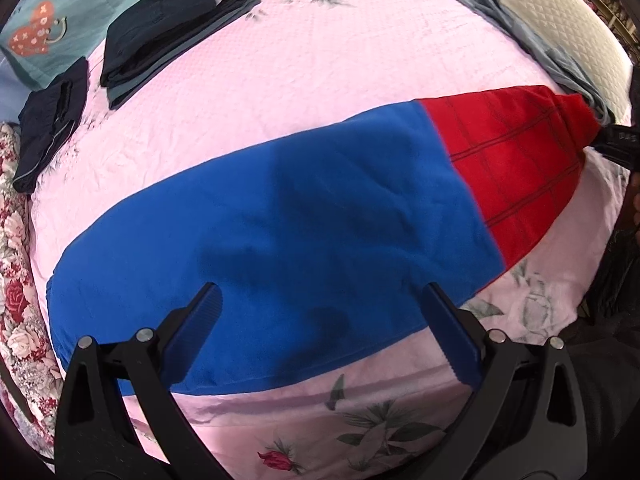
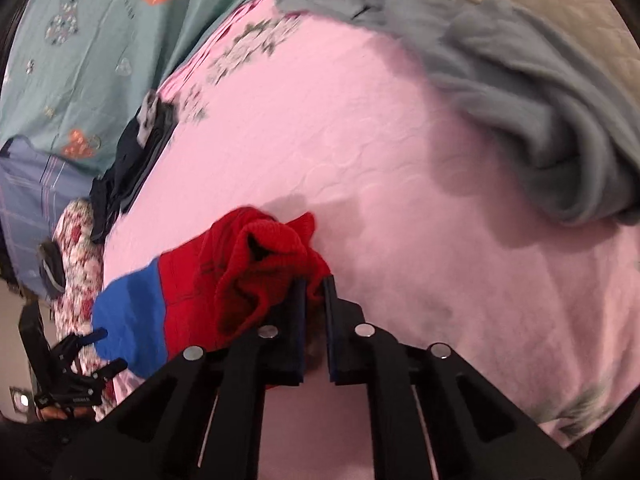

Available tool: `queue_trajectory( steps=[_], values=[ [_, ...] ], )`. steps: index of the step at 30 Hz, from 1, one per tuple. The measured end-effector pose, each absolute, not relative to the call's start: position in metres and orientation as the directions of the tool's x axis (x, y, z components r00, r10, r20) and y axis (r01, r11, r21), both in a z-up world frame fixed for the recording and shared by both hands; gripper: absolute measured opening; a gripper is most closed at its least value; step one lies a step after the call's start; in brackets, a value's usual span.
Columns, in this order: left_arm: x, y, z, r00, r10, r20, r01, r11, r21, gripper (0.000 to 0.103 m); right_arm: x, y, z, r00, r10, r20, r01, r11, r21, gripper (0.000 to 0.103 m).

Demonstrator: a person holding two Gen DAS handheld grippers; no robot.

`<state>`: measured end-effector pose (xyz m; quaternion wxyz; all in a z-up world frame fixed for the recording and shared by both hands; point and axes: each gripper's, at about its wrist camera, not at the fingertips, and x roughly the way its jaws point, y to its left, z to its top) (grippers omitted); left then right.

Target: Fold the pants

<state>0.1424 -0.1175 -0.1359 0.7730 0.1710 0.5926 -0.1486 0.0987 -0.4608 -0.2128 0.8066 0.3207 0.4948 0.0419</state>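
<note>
Fleecy blue-and-red pants (image 1: 304, 216) look soft, light, floppy; right claw (image 2: 315, 286) is pinched on the red cuff (image 2: 276, 244) at its tips; left claw (image 1: 320, 300) gapes empty above the blue end

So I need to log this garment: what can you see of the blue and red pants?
The pants look like soft fleece, blue at one end, red with thin dark grid lines at the other. They lie flat across the pink bedspread. The right gripper is shut on the bunched red cuff; the left gripper hovers open over the blue part.
</note>
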Motion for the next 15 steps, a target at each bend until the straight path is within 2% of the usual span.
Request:
queue_trajectory(
  steps=[4,8,11,15],
  values=[
    [0.147,-0.100,-0.143,0.241,-0.022,-0.970,0.381,0.922,0.074,0.101,0.089,-0.463,-0.217,0.522,0.337,-0.784,0.292,0.792,0.535,0.009],
    [0.151,-0.064,-0.127,0.345,-0.003,-0.938,0.311,0.944,0.111,0.101,0.084,-0.465,-0.190,0.536,0.207,-0.818,0.345,0.831,0.437,0.022],
    [0.162,-0.017,-0.122,0.417,0.059,-0.907,0.215,0.963,0.161,0.101,0.082,-0.455,-0.153,0.608,0.113,-0.786,0.334,0.862,0.382,0.028],
    [0.185,0.066,-0.138,0.415,0.119,-0.902,0.050,0.987,0.153,0.101,0.104,-0.385,-0.129,0.607,0.305,-0.734,0.051,0.907,0.419,0.031]
  ],
)
